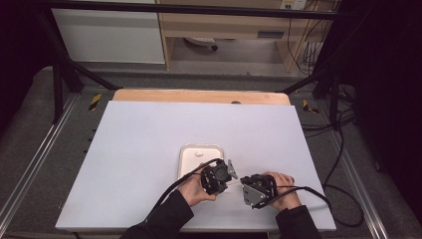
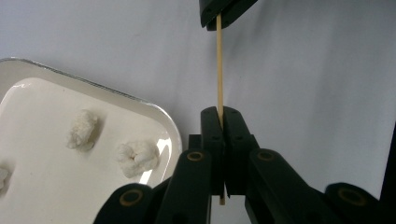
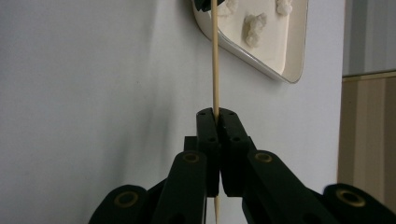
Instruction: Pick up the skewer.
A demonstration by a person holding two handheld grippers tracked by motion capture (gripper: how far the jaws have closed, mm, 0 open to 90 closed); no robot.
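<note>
One thin pale wooden skewer [image 2: 219, 70] | straight, bare | both claws clamped on it

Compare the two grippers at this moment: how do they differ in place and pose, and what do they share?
The left gripper sits by the white tray's near right corner; the right gripper is farther from the tray, over bare table. The left gripper's grey plate is seen edge-on, while the right gripper's plate faces the high view. Shared: both have jaws shut on the same thin wooden skewer, pointing toward each other.
</note>
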